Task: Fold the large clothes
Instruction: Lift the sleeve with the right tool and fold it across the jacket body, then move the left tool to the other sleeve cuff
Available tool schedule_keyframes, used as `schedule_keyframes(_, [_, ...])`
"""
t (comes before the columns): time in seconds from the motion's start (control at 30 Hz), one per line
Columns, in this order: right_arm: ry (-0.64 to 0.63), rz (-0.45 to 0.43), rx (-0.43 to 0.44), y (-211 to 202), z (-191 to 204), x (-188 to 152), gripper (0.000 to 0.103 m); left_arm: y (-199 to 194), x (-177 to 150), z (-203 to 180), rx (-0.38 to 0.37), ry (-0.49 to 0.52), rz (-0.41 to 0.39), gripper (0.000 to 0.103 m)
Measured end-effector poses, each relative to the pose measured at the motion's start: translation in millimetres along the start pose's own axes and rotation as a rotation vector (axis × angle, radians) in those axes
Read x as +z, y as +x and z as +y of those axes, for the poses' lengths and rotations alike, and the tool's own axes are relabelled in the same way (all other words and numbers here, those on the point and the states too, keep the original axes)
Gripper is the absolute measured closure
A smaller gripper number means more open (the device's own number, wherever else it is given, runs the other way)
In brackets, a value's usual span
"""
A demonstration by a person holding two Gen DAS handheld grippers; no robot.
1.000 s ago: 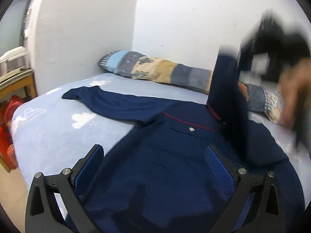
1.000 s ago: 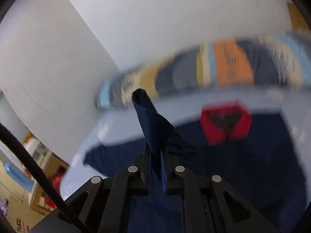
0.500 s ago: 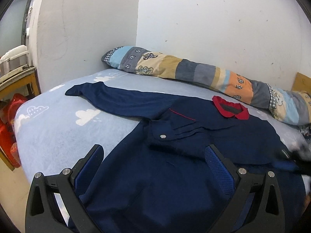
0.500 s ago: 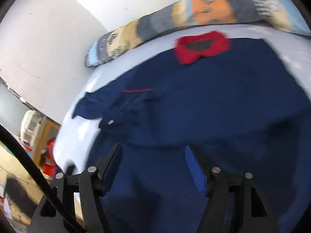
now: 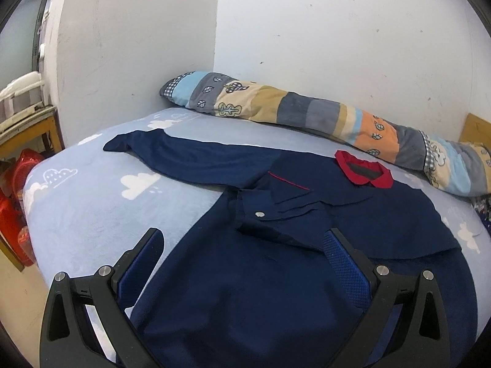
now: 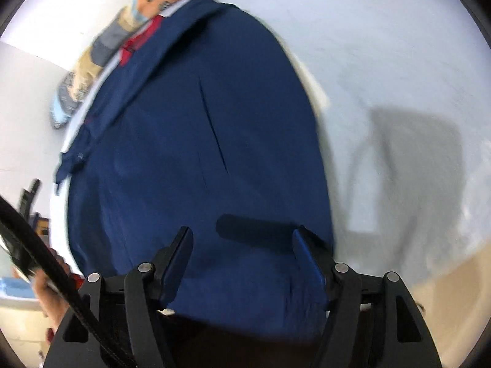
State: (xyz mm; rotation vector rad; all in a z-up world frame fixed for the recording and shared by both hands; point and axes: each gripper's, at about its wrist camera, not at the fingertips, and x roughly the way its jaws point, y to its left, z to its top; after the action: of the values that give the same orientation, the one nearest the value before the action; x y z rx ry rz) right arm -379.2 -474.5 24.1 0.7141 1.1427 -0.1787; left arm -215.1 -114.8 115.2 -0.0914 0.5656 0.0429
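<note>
A navy long-sleeved shirt point(image 5: 245, 276) with a red collar point(image 5: 363, 173) lies spread on the light blue bed point(image 5: 92, 202). One sleeve point(image 5: 190, 159) stretches out to the left; the other is folded across the chest, its cuff with a silver snap point(image 5: 260, 213) near the middle. My left gripper point(image 5: 245, 254) stands open just above the shirt's lower body, nothing between its fingers. In the right wrist view the shirt point(image 6: 199, 153) fills the middle. My right gripper point(image 6: 244, 251) hangs open over the hem near the shirt's right edge, pointing steeply down, and holds nothing.
A long patchwork bolster point(image 5: 307, 113) lies along the white wall at the bed's far side. A wooden stand point(image 5: 27, 128) and red bags point(image 5: 15, 208) sit left of the bed. Bare blanket point(image 6: 399, 92) spreads to the right of the shirt. A hand point(image 6: 46, 291) shows at lower left.
My right gripper was shut on the right sleeve, laid it across the chest, let go, and swung down toward the hem. The left gripper stayed put.
</note>
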Motion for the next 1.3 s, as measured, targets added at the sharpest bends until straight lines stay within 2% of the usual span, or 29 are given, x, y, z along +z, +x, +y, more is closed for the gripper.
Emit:
schedule_keyframes(0.07, [-0.053, -0.053, -0.064, -18, 21, -2, 0.031, 1, 3, 9, 0.008, -0.024, 0.011, 0.0])
schedule_keyframes(0.17, [-0.204, -0.145, -0.044, -43, 81, 6, 0.03, 2, 5, 25, 0.024, -0.072, 0.023, 0.0])
schedule_keyframes(0.3, [-0.274, -0.192, 0.015, -41, 145, 39, 0.026, 4, 2, 44, 0.023, -0.133, 0.086, 0.0])
schedule_keyframes(0.43, [-0.306, -0.179, 0.051, 9, 218, 86, 0.026, 4, 2, 53, 0.048, -0.128, 0.091, 0.0])
schedule_keyframes(0.53, [-0.385, -0.145, 0.063, 53, 267, 101, 0.026, 5, 3, 63, 0.062, -0.143, 0.09, 0.0])
schedule_keyframes(0.63, [-0.491, -0.15, 0.022, 111, 319, 111, 0.026, 8, 3, 64, 0.086, -0.131, 0.095, 0.0])
schedule_keyframes(0.7, [-0.558, -0.125, -0.054, 152, 340, 112, 0.026, 12, 3, 62, 0.084, -0.123, 0.104, 0.0])
schedule_keyframes(0.8, [-0.568, -0.044, -0.105, 187, 336, 104, 0.026, 18, 0, 54, 0.066, -0.101, 0.125, 0.0])
schedule_keyframes(0.83, [-0.592, -0.054, -0.111, 185, 334, 100, 0.026, 19, -1, 51, 0.063, -0.094, 0.132, 0.0])
schedule_keyframes(0.93, [-0.58, -0.045, -0.012, 156, 323, 97, 0.026, 22, -3, 42, 0.046, -0.081, 0.139, 0.0])
schedule_keyframes(1.03, [-0.541, -0.108, 0.068, 100, 304, 92, 0.026, 23, -7, 35, 0.034, -0.078, 0.142, 0.0])
schedule_keyframes(1.1, [-0.548, -0.133, 0.068, 63, 288, 83, 0.025, 25, -10, 29, 0.03, -0.063, 0.147, 0.0])
schedule_keyframes(1.2, [-0.56, -0.221, 0.074, 21, 265, 65, 0.015, 29, -15, 23, 0.003, -0.044, 0.144, 0.0])
schedule_keyframes(1.3, [-0.549, -0.314, 0.069, 1, 237, 51, 0.014, 34, -12, 19, -0.053, -0.041, 0.179, 0.0])
